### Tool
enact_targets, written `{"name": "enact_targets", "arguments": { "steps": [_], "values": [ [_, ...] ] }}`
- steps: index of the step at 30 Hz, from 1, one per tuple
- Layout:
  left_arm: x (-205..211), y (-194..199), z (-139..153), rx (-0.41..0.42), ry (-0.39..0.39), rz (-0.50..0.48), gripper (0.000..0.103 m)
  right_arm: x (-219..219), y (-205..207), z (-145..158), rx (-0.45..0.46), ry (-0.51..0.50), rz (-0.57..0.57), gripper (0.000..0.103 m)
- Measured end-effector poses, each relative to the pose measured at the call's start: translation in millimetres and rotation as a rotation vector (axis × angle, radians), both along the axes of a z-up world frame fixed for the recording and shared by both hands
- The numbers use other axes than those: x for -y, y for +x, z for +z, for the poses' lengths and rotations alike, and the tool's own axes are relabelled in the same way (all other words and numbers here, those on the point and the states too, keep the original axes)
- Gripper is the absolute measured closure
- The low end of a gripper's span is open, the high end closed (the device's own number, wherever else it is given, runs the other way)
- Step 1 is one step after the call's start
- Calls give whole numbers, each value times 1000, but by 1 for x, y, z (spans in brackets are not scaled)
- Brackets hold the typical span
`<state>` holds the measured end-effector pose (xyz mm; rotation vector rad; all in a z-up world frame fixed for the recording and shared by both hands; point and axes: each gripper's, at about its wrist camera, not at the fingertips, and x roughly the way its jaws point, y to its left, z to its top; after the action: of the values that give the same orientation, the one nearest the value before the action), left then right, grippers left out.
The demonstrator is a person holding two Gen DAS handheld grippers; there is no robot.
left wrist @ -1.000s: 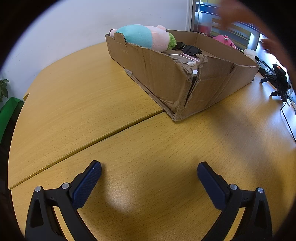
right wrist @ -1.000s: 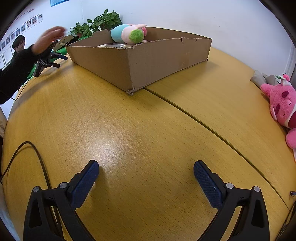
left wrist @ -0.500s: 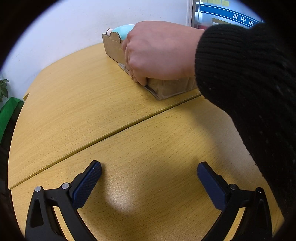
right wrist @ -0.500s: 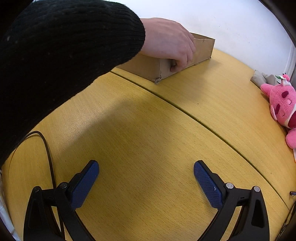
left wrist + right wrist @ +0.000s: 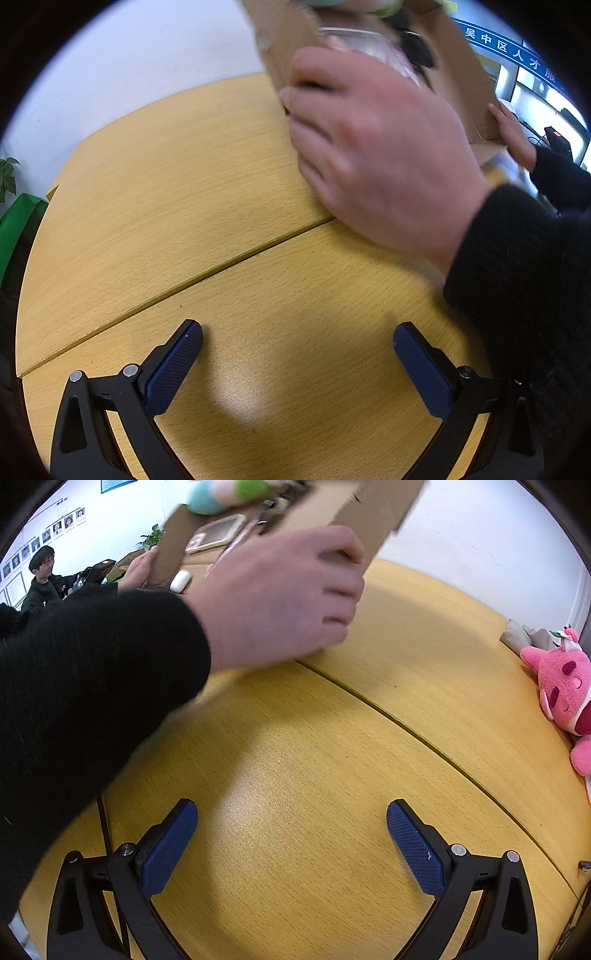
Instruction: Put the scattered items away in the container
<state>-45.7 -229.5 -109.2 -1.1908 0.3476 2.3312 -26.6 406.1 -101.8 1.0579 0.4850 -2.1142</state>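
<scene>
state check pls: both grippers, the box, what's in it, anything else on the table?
left gripper: open, empty, over bare table.
right gripper: open, empty.
cardboard box: lifted and tilted, blurred, gripped by a near hand and a far hand.
blue-green plush: at the tipped box's upper edge.
white case: near the box's lower edge; whether inside it, cannot tell.
pink plush: lying at the table edge.

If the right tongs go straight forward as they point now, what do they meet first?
Probably the hand gripping the tilted box, though depth is unclear. The right tongs are open over bare table before that.
</scene>
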Motion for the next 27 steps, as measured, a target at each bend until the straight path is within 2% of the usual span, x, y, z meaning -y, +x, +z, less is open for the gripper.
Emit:
{"name": "enact_targets", "arguments": {
  "steps": [27],
  "values": [
    [5, 4, -1, -1, 0, -4, 0, 1, -1, 0, -1, 1, 0, 0]
  ]
}}
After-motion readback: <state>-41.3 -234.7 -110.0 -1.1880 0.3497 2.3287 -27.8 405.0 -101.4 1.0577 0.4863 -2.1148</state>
